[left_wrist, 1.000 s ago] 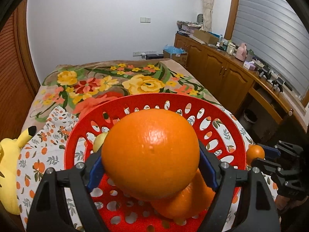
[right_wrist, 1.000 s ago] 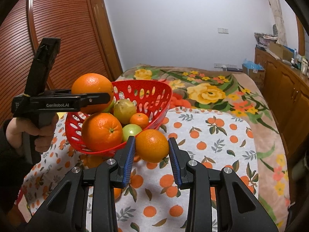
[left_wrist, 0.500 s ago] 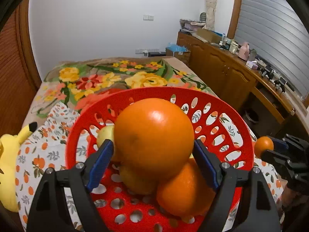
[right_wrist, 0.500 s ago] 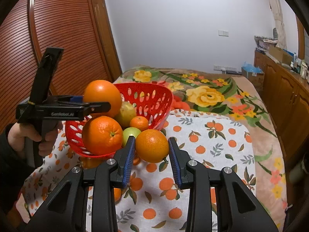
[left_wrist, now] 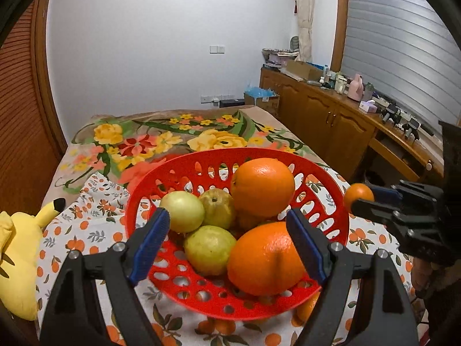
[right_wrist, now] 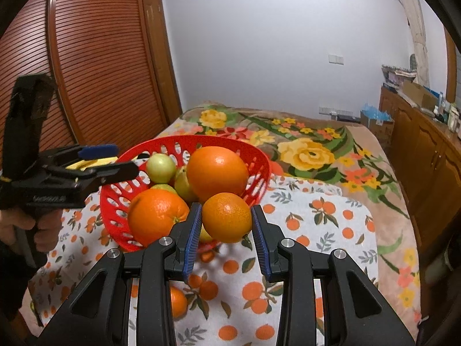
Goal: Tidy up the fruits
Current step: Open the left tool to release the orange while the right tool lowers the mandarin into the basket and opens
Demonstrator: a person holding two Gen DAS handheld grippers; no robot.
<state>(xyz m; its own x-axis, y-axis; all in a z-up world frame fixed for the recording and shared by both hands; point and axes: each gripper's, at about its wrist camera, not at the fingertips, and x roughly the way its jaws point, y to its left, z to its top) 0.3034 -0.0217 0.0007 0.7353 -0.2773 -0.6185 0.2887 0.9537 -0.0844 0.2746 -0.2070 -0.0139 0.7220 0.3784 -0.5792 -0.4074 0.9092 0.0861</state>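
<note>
A red perforated basket (left_wrist: pixel 201 161) (right_wrist: pixel 259 158) stands on an orange-print cloth on a bed. It holds two large oranges (left_wrist: pixel 262 186) (left_wrist: pixel 265 258) and three yellow-green fruits (left_wrist: pixel 210 249). My left gripper (left_wrist: pixel 227 233) is open and empty, just in front of and above the basket. It also shows in the right wrist view (right_wrist: pixel 100 158). My right gripper (right_wrist: pixel 226 225) is shut on a small orange (right_wrist: pixel 227 216), held just right of the basket rim. The small orange also shows in the left wrist view (left_wrist: pixel 357 197).
A loose small orange (right_wrist: pixel 177 301) lies on the cloth near the right gripper. A yellow plush toy (left_wrist: pixel 17 253) lies left of the basket. A floral blanket (right_wrist: pixel 311 150) covers the bed beyond. Wooden cabinets (left_wrist: pixel 331 124) line the right wall, a slatted wardrobe (right_wrist: pixel 95 72) the left.
My left gripper has opened and let go of the large orange, which now rests in the basket, and has drawn back. My right gripper has moved closer to the basket with the small orange.
</note>
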